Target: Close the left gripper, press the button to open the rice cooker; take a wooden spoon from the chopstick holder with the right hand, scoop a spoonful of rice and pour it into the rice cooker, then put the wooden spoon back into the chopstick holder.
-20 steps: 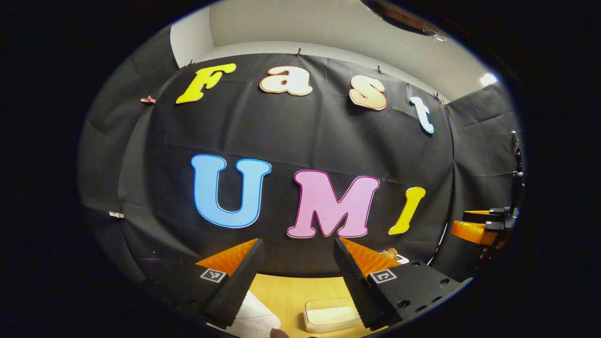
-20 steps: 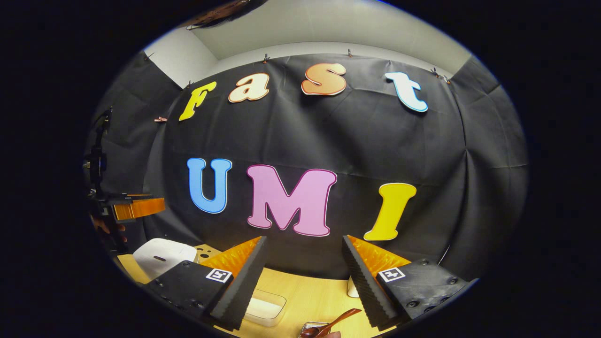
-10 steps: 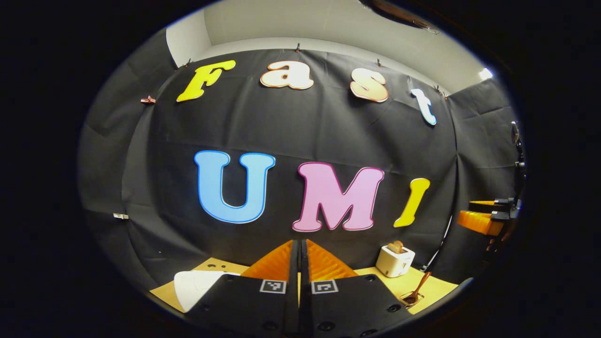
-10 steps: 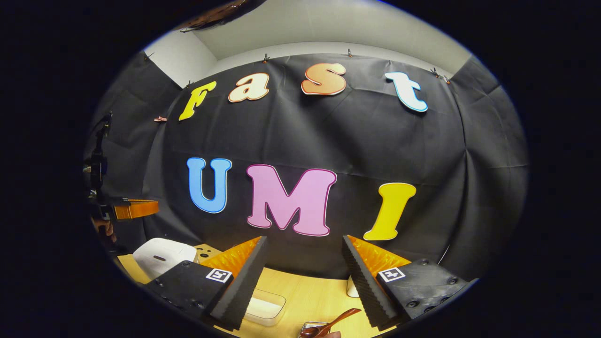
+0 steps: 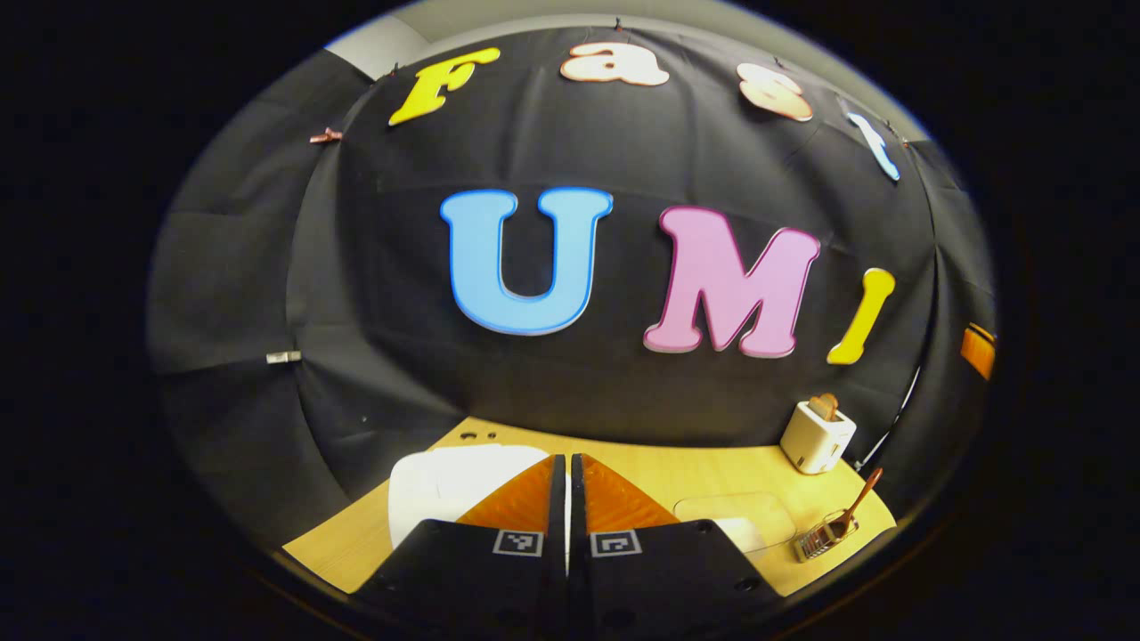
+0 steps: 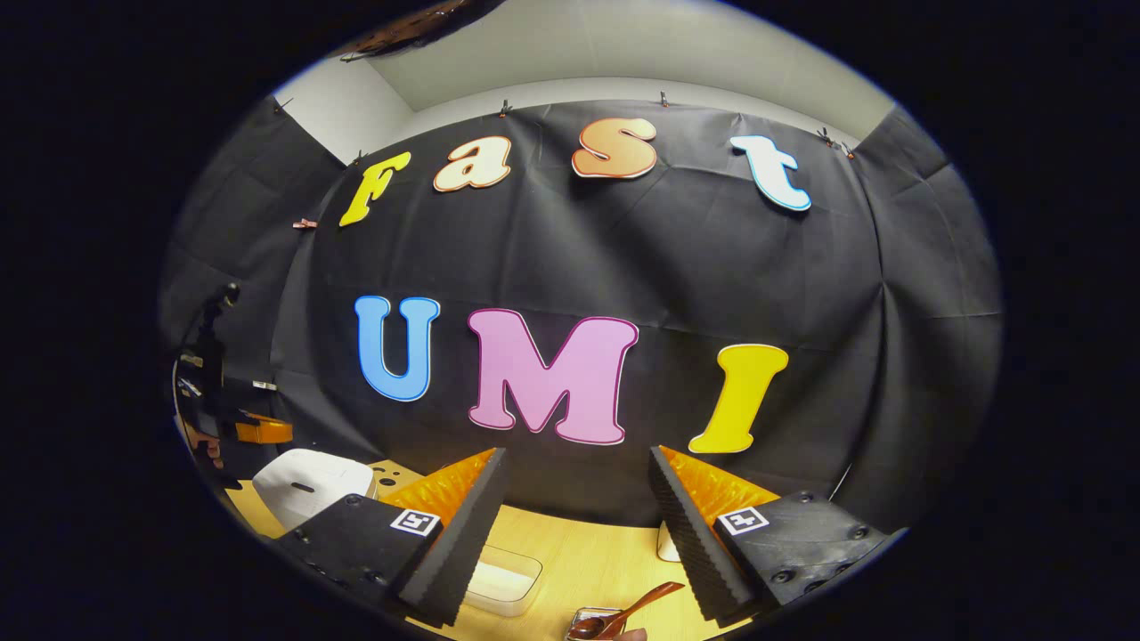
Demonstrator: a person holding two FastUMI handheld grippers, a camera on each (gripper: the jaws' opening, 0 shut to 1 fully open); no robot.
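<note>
My left gripper (image 5: 567,463) is shut with nothing between its fingers, and hangs above the near side of the white rice cooker (image 5: 441,481), whose lid is down. The wooden spoon (image 5: 857,503) stands tilted in the metal chopstick holder (image 5: 818,539) at the table's right end. A clear box of rice (image 5: 737,521) lies between cooker and holder. My right gripper (image 6: 577,456) is open and empty, held above the table, with the rice box (image 6: 503,579) and the spoon (image 6: 637,605) below it. In the right gripper view the rice cooker (image 6: 307,485) sits at the left, the left gripper (image 6: 265,432) above it.
A white toaster (image 5: 818,436) with bread in it stands at the back right of the wooden table (image 5: 695,472). The black cloth wall closes off the back and both sides. A hand (image 6: 203,445) holds the left gripper at the far left.
The left gripper went from open to shut, then tipped downward and moved closer to the rice cooker. The right gripper has stayed where it was, still open.
</note>
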